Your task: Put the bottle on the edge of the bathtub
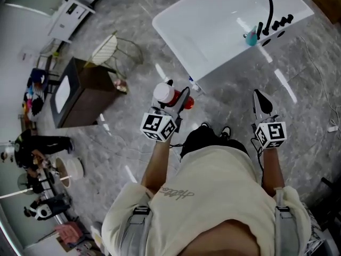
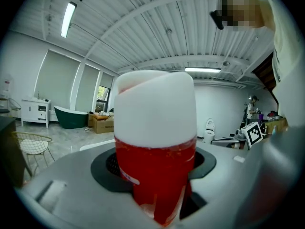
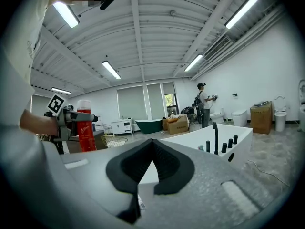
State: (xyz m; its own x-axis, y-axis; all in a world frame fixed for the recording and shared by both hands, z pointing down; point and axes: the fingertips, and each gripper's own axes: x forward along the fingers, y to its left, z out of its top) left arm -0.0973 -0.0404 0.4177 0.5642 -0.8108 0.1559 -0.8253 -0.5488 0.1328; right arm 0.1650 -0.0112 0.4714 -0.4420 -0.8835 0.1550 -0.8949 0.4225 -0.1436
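A red bottle with a white cap is held upright in my left gripper, which is shut on its body at waist height. In the left gripper view the bottle fills the middle between the jaws. In the right gripper view it appears off to the left. The white bathtub stands ahead and to the right, with a black faucet and a small blue bottle on its far rim. My right gripper is shut with nothing in it, its jaws meeting and pointing toward the tub.
To the left stand a dark wooden cabinet and a wire chair. People stand at the far left, and another person is beyond the tub. A small bottle lies at the tub's foot. A cable runs along the floor on the right.
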